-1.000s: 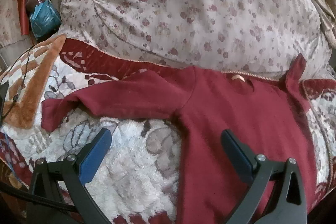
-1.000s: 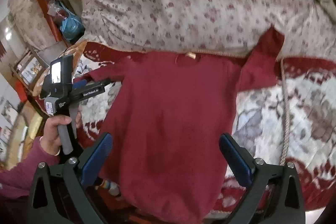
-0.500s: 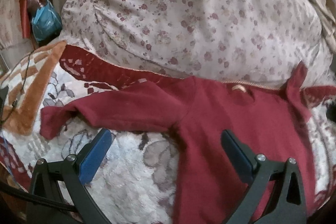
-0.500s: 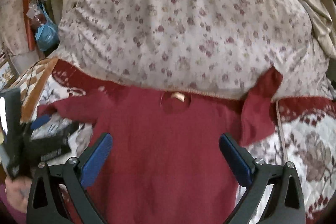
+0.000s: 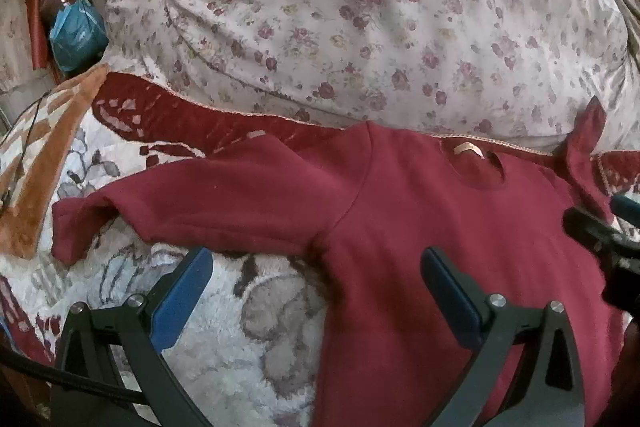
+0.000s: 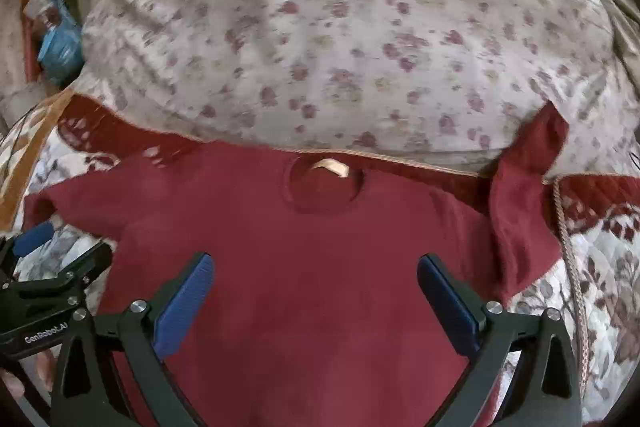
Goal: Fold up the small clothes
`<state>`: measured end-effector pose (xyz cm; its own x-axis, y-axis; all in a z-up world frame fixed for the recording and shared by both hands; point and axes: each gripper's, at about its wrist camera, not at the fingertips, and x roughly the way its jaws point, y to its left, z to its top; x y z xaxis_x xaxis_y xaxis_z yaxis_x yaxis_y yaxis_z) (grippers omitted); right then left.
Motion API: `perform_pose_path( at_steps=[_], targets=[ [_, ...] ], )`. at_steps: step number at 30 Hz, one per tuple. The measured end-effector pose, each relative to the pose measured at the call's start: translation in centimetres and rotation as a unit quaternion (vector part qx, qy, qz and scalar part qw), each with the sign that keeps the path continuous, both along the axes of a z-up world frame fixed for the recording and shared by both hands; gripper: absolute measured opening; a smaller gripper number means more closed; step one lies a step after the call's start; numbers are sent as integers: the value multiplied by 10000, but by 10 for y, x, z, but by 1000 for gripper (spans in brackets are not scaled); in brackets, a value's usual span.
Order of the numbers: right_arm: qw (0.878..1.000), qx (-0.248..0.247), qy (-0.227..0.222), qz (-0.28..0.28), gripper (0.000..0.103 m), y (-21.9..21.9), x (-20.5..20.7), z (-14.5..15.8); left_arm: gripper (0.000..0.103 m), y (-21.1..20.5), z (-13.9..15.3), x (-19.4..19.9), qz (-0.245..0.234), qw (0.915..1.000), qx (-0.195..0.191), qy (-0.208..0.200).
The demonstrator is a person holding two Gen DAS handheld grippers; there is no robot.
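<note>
A small dark red long-sleeved top lies flat, neck away from me, on a patterned blanket. Its left sleeve stretches out sideways; its right sleeve is bent upward against the pillow. My left gripper hovers open over the armpit of the left sleeve, holding nothing. My right gripper hovers open over the chest, just below the neckline, also holding nothing. The left gripper shows at the left edge of the right wrist view, the right gripper at the right edge of the left wrist view.
A large floral pillow rises right behind the top's neck. The white and red fluffy blanket spreads to the left, with an orange patterned cloth beyond. A blue bag sits at the far left. A braided cord runs along the right.
Both grippers have moved forward and lower toward the top's shoulders; the garment now fills more of each view. The right gripper swung from the hem up to the chest. Both stayed open.
</note>
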<state>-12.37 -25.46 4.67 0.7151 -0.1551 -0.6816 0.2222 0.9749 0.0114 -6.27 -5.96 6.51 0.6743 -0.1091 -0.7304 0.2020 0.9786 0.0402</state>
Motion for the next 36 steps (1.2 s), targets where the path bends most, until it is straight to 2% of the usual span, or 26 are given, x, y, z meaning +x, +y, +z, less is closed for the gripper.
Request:
perform_pose_path(
  at_steps=[8,19,36],
  targets=[
    [9989,427,125,-118,103,-13,0,-8,103,1,1,-2,52,9999,74,-83],
    [9997,124,185,-109,103,0,1,-9,103,8,2,-4,94,9999,45,-57],
    [9989,191,425,-2,103,2,6,-22,103,14,-1,-1,144,9999,-3,-2]
  ],
)
